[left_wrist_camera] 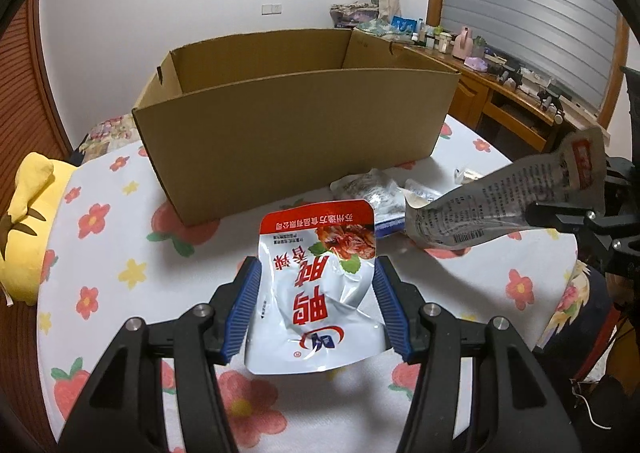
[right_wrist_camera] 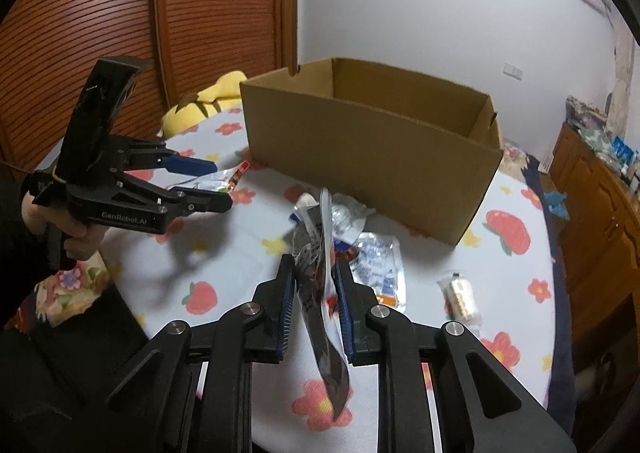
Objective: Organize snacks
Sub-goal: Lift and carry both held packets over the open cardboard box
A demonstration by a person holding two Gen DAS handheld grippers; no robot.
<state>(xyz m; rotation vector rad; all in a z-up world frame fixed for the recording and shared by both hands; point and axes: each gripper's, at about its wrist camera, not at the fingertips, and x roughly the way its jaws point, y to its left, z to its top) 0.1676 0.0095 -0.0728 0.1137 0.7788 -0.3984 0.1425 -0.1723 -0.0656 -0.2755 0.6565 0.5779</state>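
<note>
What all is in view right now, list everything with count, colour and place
Box: one, brown cardboard, open top, far side of the table.
Tablecloth: one, white with red and yellow flowers and strawberries, over the table.
Red pouch: one, white and red, between the left gripper's pads, off the cloth.
Grey pouch: one, grey with red patch, pinched in the right gripper.
Loose packets: a few, clear and silvery, on the cloth before the box.
Small roll: one, cream, wrapped, right of the packets.
Plush: one, yellow, table's left edge.
Left gripper: black, blue pads.
Right gripper: black, blue pads.
Hand: one, on the left gripper's handle.
</note>
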